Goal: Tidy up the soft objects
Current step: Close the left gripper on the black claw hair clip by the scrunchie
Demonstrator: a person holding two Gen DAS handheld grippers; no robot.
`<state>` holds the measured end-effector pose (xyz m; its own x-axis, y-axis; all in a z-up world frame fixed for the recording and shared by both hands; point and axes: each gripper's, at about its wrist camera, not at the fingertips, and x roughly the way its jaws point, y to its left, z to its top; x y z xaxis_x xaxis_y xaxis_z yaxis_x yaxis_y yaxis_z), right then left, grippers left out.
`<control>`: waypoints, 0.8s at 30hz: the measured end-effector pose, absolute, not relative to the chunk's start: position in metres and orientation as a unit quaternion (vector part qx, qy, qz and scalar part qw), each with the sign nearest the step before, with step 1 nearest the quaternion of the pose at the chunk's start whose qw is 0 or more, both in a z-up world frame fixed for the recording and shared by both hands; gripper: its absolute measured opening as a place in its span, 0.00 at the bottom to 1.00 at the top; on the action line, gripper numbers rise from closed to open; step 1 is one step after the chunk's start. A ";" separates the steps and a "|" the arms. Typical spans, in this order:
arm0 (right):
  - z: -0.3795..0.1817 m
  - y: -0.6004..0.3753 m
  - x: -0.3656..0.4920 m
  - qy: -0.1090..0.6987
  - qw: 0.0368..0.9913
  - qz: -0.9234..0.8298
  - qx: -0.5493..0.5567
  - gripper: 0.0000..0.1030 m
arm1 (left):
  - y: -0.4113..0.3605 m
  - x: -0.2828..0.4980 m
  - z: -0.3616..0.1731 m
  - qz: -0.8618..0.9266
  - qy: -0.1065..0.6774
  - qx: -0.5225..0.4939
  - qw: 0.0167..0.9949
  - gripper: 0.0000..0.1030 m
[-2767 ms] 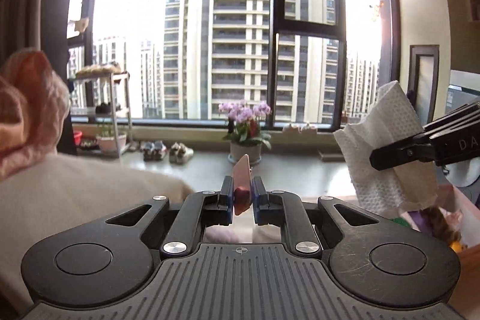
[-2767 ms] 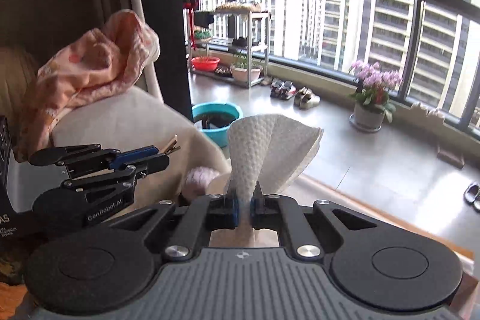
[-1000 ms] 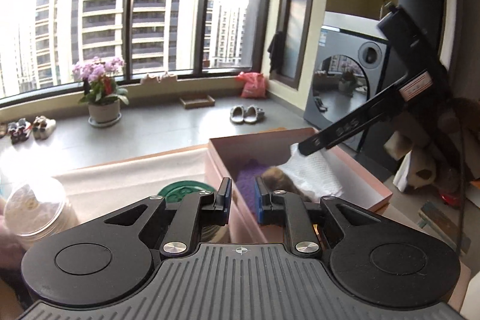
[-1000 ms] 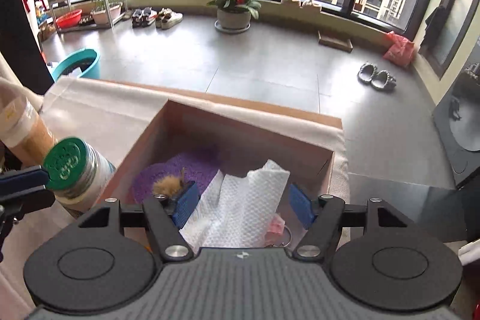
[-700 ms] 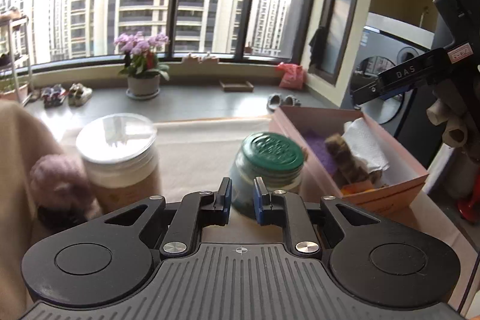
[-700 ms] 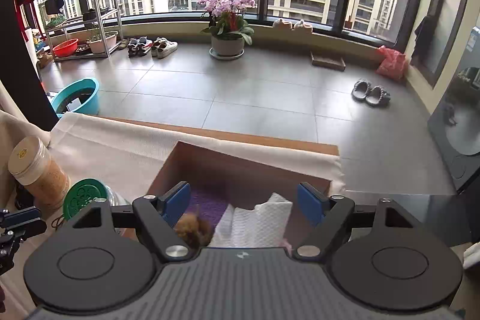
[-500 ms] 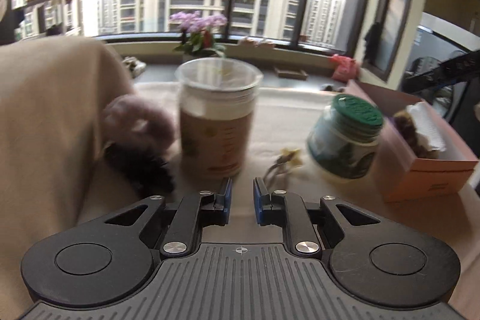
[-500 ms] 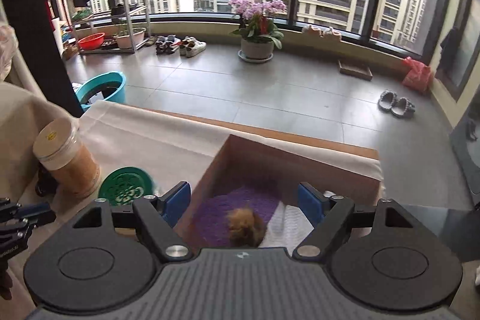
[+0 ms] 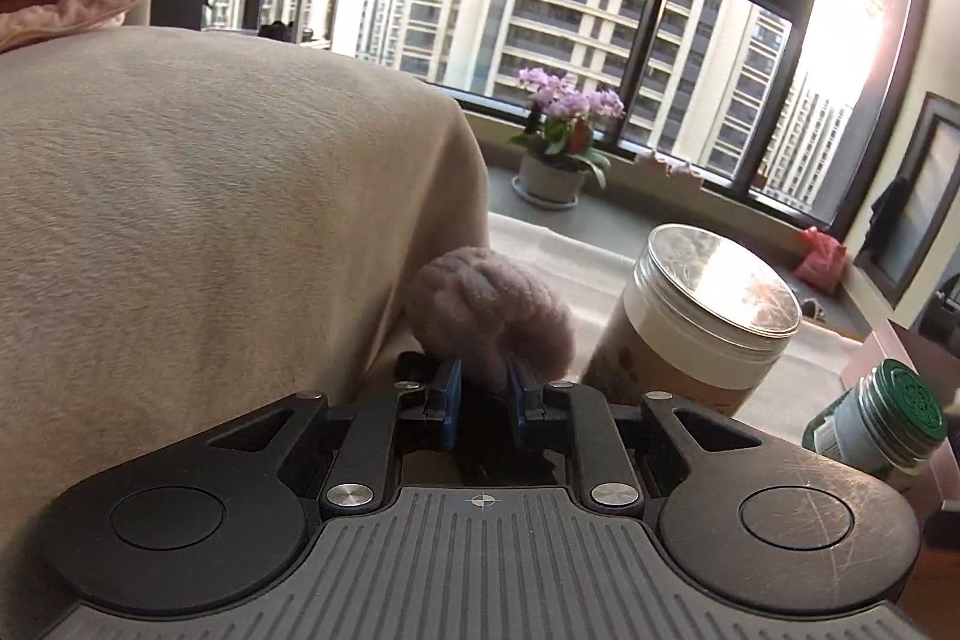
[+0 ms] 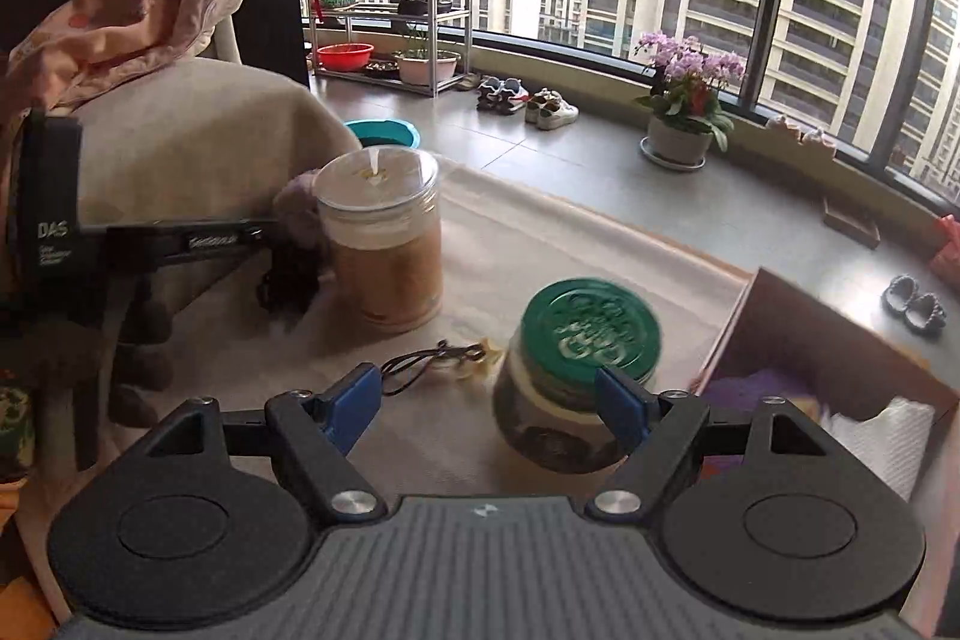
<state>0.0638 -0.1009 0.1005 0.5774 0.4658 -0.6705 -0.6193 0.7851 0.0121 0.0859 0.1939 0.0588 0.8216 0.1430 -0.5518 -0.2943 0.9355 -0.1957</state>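
The worktop [image 10: 540,244] is draped in a beige cloth and stands in a room with a curved window, tower blocks outside, grey floor tiles [image 10: 600,172], an orchid [image 10: 684,100] on the sill step, shoes [image 10: 528,100] and a metal rack [image 10: 396,10]. On the cloth stand a tall jar [image 10: 384,256] and a green-lidded jar [image 10: 576,370], with a thin cord [image 10: 432,361] lying between them. A box [image 10: 840,340] sits at the right edge, with the paper towel [image 10: 888,436] inside. The left side is closed off by a beige-covered chair [image 9: 210,220] with a pink cloth [image 10: 132,22] heaped on top. The far side is open, and there is bare cloth in front of the jars. My left claw [image 9: 483,382] stands nearly closed, its tips at the pink pom [image 9: 486,316], which is wedged between the chair and the tall jar and sits above a dark fluffy piece [image 10: 288,280]. I cannot tell whether the pads are pinching the pom. My right claw [image 10: 489,397] is spread wide and empty, and the green-lidded jar sits just beyond its right finger. A second ago my right claw hung over the box with the towel between its pads; now the towel lies in the box and the box has slid to the edge of my view. Half a second ago the pom was off to the left of my left claw; now it is dead ahead.
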 end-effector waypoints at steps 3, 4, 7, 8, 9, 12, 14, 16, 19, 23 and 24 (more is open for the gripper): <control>0.072 -0.084 0.056 0.360 0.868 0.319 -0.123 0.76 | 0.186 0.090 0.054 0.129 0.275 -0.092 0.948 0.20; 0.062 -0.079 0.052 0.359 0.868 0.316 -0.134 0.76 | 0.185 0.089 0.052 0.135 0.279 -0.071 0.948 0.20; 0.042 -0.069 0.041 0.352 0.868 0.314 -0.157 0.76 | 0.178 0.078 0.047 0.121 0.281 -0.036 0.951 0.20; 0.035 -0.068 0.038 0.351 0.868 0.314 -0.158 0.76 | 0.177 0.074 0.046 0.110 0.285 -0.038 0.951 0.20; 0.032 -0.067 0.037 0.352 0.867 0.315 -0.157 0.76 | 0.178 0.072 0.045 0.097 0.289 -0.045 0.951 0.18; 0.026 -0.068 0.040 0.355 0.868 0.319 -0.134 0.77 | 0.178 0.065 0.045 0.059 0.288 -0.058 0.954 0.20; 0.024 -0.070 0.041 0.357 0.870 0.319 -0.121 0.79 | 0.173 0.063 0.046 0.045 0.292 -0.049 0.954 0.28; 0.022 -0.071 0.040 0.351 0.873 0.316 -0.118 0.81 | 0.168 0.063 0.046 0.029 0.297 -0.044 0.954 0.29; 0.018 -0.074 0.036 0.340 0.882 0.307 -0.111 0.86 | 0.159 0.062 0.043 0.011 0.299 -0.031 0.954 0.29; 0.016 -0.073 0.038 0.341 0.883 0.302 -0.108 0.89 | 0.160 0.065 0.046 0.040 0.290 -0.053 0.955 0.29; 0.016 -0.074 0.038 0.342 0.884 0.301 -0.108 0.89 | 0.163 0.066 0.047 0.050 0.289 -0.061 0.954 0.29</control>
